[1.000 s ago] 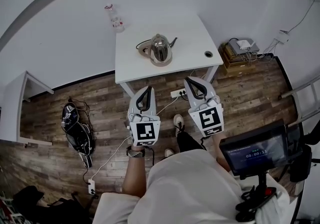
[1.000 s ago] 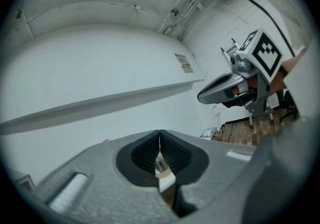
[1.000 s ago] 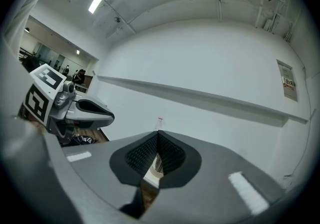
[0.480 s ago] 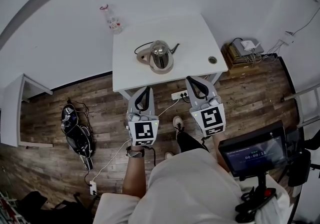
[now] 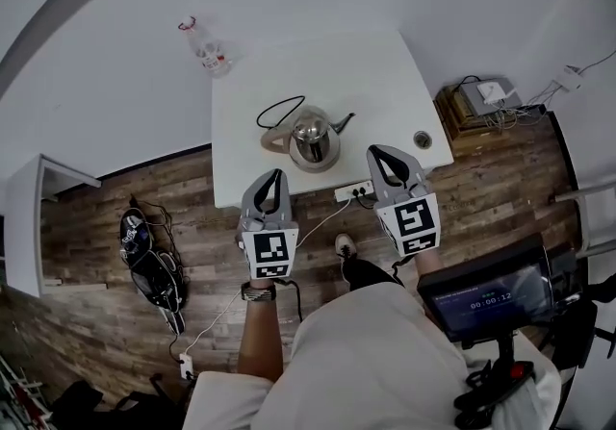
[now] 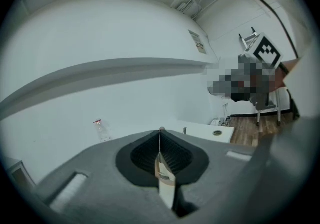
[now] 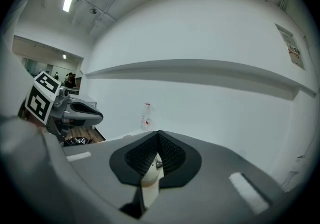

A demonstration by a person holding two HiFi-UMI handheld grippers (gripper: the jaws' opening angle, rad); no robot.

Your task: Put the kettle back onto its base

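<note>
Kettle (image 5: 315, 139): stands on the white table (image 5: 385, 63), against its base (image 5: 274, 140) but, as I judge it, not seated on it
Left gripper (image 5: 275, 176): jaws pressed together, empty, at the table's near edge
Right gripper (image 5: 383, 153): likewise pressed together, empty
Risk, shove: if I reach in without spreading the jaws, I may push the kettle over
Risk, cord (image 5: 279, 111): its loop behind the base could snag and drag the base

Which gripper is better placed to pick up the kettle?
Probably the left gripper: the kettle turns its spout toward the right gripper, and the base lies on the kettle's left side. Both grippers are shut.
</note>
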